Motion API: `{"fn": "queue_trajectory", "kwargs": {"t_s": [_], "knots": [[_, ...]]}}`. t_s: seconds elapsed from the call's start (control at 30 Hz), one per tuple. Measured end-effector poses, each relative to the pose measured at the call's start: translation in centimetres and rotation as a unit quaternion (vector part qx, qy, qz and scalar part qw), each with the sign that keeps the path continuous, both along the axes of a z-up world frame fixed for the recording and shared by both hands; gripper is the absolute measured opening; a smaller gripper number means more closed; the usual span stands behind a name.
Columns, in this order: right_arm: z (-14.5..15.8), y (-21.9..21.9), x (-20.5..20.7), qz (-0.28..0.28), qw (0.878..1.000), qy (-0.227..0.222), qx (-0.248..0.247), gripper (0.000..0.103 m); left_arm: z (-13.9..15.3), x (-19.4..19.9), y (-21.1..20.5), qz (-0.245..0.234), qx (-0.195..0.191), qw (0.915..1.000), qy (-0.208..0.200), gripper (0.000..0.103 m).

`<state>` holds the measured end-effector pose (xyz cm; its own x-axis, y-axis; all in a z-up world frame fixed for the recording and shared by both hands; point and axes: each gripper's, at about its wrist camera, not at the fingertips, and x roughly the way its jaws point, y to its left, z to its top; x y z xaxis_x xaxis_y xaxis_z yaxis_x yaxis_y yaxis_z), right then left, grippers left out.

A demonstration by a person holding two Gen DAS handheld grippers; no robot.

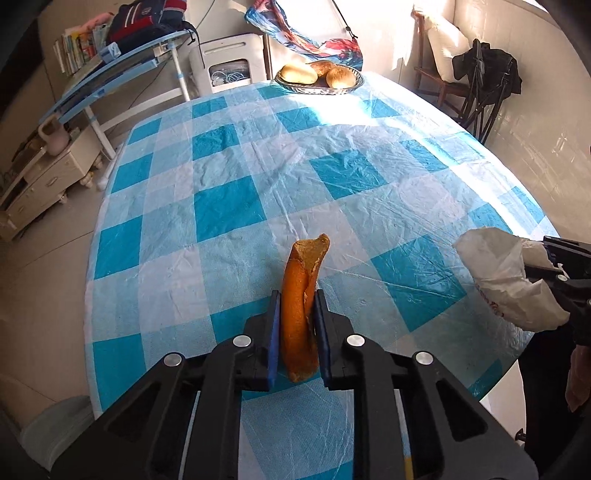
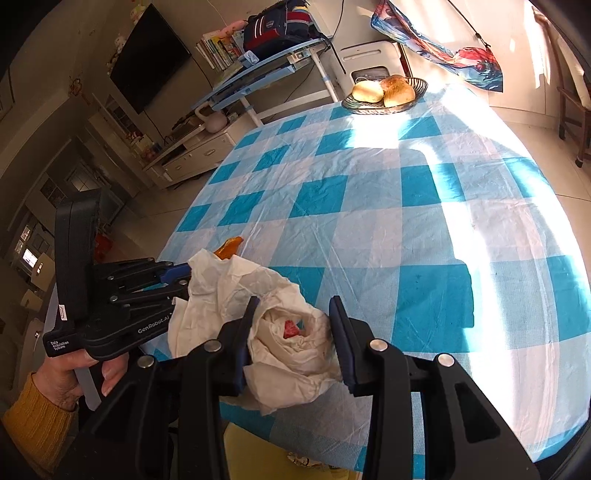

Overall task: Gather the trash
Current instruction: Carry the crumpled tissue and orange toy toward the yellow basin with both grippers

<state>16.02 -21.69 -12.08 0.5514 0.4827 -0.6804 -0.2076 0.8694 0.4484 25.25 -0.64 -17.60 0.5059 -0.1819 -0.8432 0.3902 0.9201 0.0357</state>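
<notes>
My left gripper (image 1: 297, 295) is shut on a curved piece of orange peel (image 1: 295, 325), which stands upright between the blue pads above the checked tablecloth (image 1: 258, 192). In the right wrist view the peel's tip (image 2: 229, 248) pokes out behind the bag, with the left gripper (image 2: 184, 271) close on the bag's left. My right gripper (image 2: 294, 301) is shut on a crumpled white plastic bag (image 2: 280, 354). The bag's mouth faces up and something red (image 2: 290, 328) lies inside. From the left wrist view the bag (image 1: 506, 273) hangs at the table's right edge in the right gripper (image 1: 554, 269).
A dark basket (image 1: 317, 88) with three bread rolls stands at the table's far end. A desk with books and a backpack (image 1: 147, 26) is off the far left. A chair with dark clothing (image 1: 484, 77) stands at the far right. A hand in a yellow sleeve (image 2: 37, 417) holds the left gripper.
</notes>
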Motion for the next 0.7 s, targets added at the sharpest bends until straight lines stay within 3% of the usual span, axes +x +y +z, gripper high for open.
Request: {"fn": "queue_trajectory", "kwargs": {"t_s": [0.37,0.7], "knots": [[3.6,0.8,-3.5,0.009,0.999,-0.046,0.004,0.038,4.4,-6.0,1.5,0.078,-0.083,0.9931,-0.028,0.016],[5.9,0.7,-6.8,0.013,0.997,-0.077,0.011,0.038,7.4,-11.3,1.3,0.087,-0.067,0.9921,-0.061,0.016]]}}
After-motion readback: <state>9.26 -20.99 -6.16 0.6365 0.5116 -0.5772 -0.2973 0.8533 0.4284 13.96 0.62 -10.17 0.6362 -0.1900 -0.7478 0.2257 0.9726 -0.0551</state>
